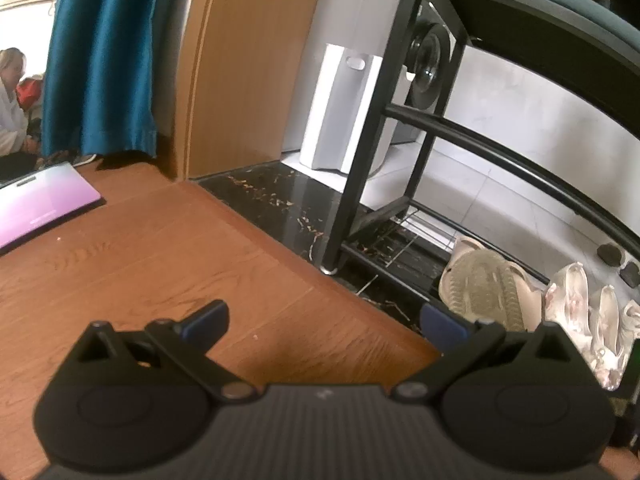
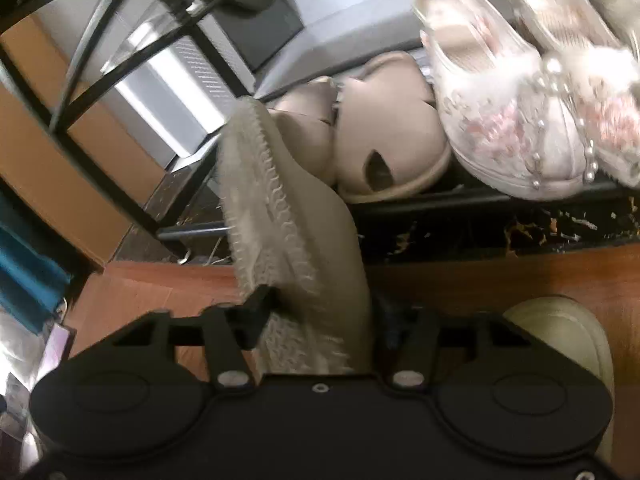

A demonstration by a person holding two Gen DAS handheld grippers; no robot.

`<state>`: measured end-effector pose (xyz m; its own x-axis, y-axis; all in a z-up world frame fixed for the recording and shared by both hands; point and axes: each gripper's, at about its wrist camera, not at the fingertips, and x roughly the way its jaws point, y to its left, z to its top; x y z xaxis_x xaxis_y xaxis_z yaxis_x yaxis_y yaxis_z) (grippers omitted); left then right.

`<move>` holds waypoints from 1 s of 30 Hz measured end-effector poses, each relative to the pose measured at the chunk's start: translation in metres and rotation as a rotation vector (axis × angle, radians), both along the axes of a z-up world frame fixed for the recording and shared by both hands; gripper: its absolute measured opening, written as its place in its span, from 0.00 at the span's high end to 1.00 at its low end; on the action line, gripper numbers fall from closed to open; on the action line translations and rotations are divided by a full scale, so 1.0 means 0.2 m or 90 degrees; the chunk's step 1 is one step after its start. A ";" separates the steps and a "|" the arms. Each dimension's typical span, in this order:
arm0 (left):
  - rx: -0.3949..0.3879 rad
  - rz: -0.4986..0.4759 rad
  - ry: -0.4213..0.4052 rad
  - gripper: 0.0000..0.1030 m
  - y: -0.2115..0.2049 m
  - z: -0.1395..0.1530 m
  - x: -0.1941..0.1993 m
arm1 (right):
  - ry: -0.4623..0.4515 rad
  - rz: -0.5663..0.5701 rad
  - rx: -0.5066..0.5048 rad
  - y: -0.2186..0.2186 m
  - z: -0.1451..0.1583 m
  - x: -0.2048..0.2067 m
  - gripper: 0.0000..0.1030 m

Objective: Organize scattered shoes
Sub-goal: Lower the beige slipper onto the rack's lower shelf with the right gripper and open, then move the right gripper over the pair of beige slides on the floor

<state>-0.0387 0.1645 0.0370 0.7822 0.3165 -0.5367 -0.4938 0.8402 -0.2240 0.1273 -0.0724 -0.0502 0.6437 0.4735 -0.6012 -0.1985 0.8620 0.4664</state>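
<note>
While the right tool (image 2: 320, 312) hides the heel of the grey slipper (image 2: 288, 216), its jaws, partly closed, pinch that slipper sole-up, toe at the rack's (image 2: 460, 196) front edge beside a beige pair (image 2: 384, 148) (blurred). Another shoe (image 2: 568, 328) is cut off by the tool. Left tool (image 1: 324, 320): wide open, empty, over the floor (image 1: 160, 264).

No legible text, faint unreadable white lines on the purple screen (image 1: 44, 204)
</note>
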 end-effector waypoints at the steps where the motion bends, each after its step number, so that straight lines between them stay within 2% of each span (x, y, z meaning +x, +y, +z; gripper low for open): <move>1: -0.001 0.001 -0.001 0.01 0.00 0.00 0.00 | -0.022 -0.002 -0.023 0.01 0.03 -0.04 0.52; 4: -0.006 0.010 -0.005 0.01 0.01 0.01 -0.01 | -0.095 0.006 -0.133 0.06 0.16 -0.16 0.52; 5: -0.008 0.013 -0.007 0.01 0.01 0.01 -0.01 | -0.129 0.026 -0.210 0.10 0.21 -0.22 0.52; 6: -0.017 0.021 -0.009 0.01 0.02 0.01 -0.02 | -0.151 0.058 -0.280 0.15 0.24 -0.28 0.52; 7: -0.026 0.030 -0.010 0.01 0.04 0.01 -0.03 | -0.161 0.083 -0.316 0.18 0.24 -0.31 0.52; 8: -0.036 0.040 -0.010 0.01 0.05 0.01 -0.04 | -0.180 0.139 -0.383 0.24 0.24 -0.41 0.52; 9: -0.047 0.049 -0.010 0.01 0.06 0.01 -0.04 | -0.183 0.172 -0.407 0.27 0.23 -0.46 0.51; 11: -0.067 0.067 -0.012 0.01 0.09 0.01 -0.06 | -0.174 0.235 -0.407 0.33 0.22 -0.55 0.52; 12: -0.075 0.076 -0.014 0.01 0.10 0.01 -0.07 | -0.156 0.277 -0.363 0.35 0.22 -0.60 0.46; 13: -0.073 0.079 -0.014 0.01 0.10 0.02 -0.08 | -0.150 0.283 -0.345 0.36 0.22 -0.61 0.39; 14: -0.066 0.076 -0.014 0.01 0.09 0.02 -0.08 | -0.126 0.300 -0.291 0.37 0.24 -0.63 0.26; 18: -0.040 0.064 -0.014 0.01 0.07 0.05 -0.09 | -0.088 0.265 -0.225 0.30 0.32 -0.62 0.24; 19: -0.038 0.064 -0.014 0.01 0.07 0.05 -0.09 | -0.078 0.248 -0.211 0.27 0.34 -0.62 0.22; 21: -0.050 0.072 -0.012 0.01 0.08 0.05 -0.10 | -0.022 0.160 -0.185 0.10 0.36 -0.60 0.21; 24: -0.064 0.080 -0.009 0.01 0.10 0.04 -0.10 | 0.096 0.045 -0.170 -0.13 0.29 -0.58 0.20; 26: -0.069 0.082 -0.008 0.01 0.10 0.04 -0.10 | 0.155 -0.023 -0.174 -0.27 0.24 -0.58 0.20; 28: -0.063 0.074 -0.011 0.01 0.09 0.05 -0.10 | 0.187 -0.085 -0.167 -0.35 0.20 -0.60 0.20; 29: -0.061 0.072 -0.011 0.01 0.09 0.05 -0.10 | 0.196 -0.115 -0.144 -0.38 0.20 -0.61 0.17; 30: -0.057 0.069 -0.008 0.01 0.08 0.05 -0.10 | 0.203 -0.143 -0.122 -0.40 0.19 -0.62 0.10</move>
<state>-0.0580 0.1805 0.0466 0.7527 0.3513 -0.5569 -0.5775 0.7584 -0.3021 0.0040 -0.1526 -0.0115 0.4861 0.2039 -0.8498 0.1312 0.9443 0.3017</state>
